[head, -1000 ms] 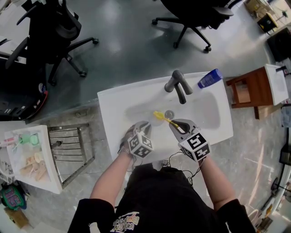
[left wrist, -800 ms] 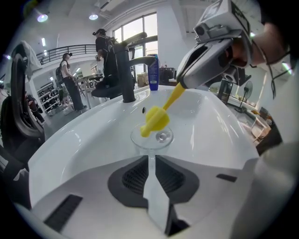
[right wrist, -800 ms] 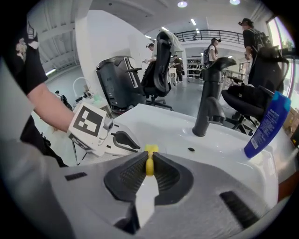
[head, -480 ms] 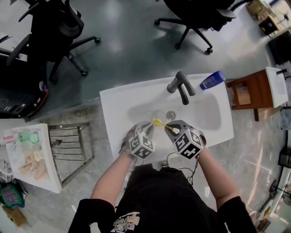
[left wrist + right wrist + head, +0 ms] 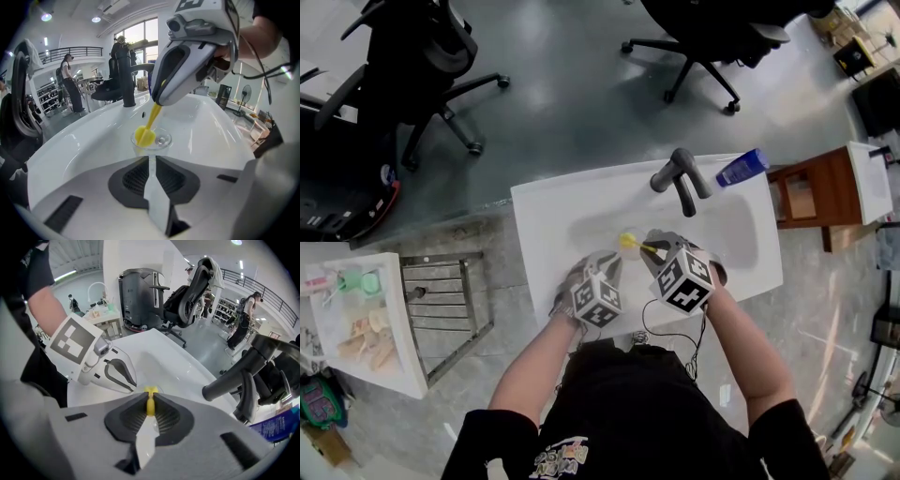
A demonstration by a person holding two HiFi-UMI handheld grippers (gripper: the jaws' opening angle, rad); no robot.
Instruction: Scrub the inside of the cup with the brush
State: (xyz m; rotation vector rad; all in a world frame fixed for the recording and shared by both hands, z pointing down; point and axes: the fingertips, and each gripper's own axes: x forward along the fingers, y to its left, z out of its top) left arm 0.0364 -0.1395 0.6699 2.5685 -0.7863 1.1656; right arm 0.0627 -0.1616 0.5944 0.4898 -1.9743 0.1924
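Presently: your left hand-held gripper [image 5: 150, 158] pinches cup [image 5: 163, 139] rim, right hand-held gripper [image 5: 150, 398] pinches brush [image 5: 150, 407] handle; cup likely light, slippery, so scrub gently.

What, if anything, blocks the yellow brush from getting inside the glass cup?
Nothing visible does. The right gripper holds the yellow brush with its head at the open mouth of the glass cup, apparently just inside. The left gripper pinches only the cup's near rim, so the opening is free.
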